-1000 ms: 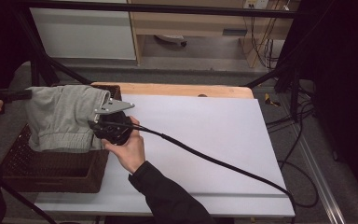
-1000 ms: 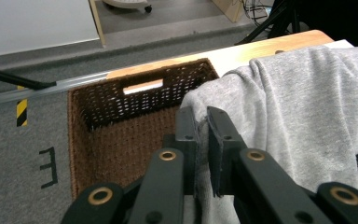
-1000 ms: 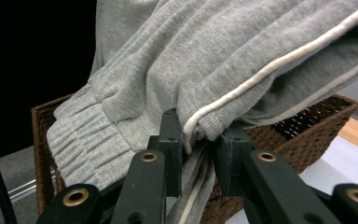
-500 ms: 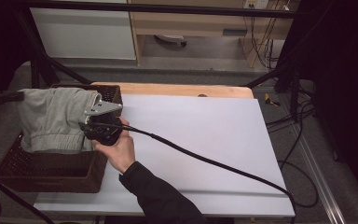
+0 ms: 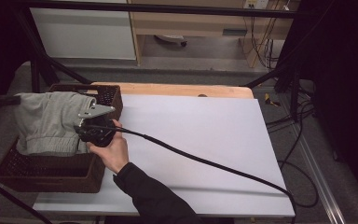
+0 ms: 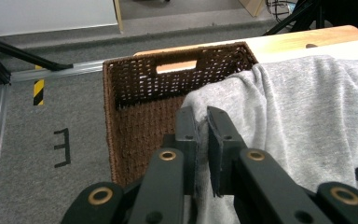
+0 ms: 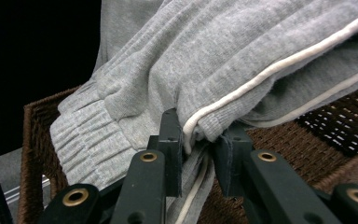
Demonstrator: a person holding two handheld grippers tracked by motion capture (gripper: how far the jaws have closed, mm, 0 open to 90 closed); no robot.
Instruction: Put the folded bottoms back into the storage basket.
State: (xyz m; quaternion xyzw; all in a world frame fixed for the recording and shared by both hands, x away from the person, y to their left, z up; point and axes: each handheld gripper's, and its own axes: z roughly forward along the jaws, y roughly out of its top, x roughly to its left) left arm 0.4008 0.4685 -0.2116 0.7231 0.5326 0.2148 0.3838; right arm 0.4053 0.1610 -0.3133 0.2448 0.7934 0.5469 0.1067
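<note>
White surface (image 5: 205, 140) carries a brown wicker basket (image 5: 51, 170) at its left end. Grey sweatpants (image 5: 46, 123) hang over the basket, partly inside it. My left gripper (image 6: 201, 122) pinches one edge, fingers narrow on fabric. My right gripper (image 7: 200, 140) clamps the piped seam, fingers narrow.

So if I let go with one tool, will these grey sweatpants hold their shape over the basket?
Probably not. The grey sweatpants sag between the left tool and the right tool, so they look floppy. The thick folded knit seems light but bulky, likely to slump into the basket. The ribbed fabric looks unlikely to slip.
</note>
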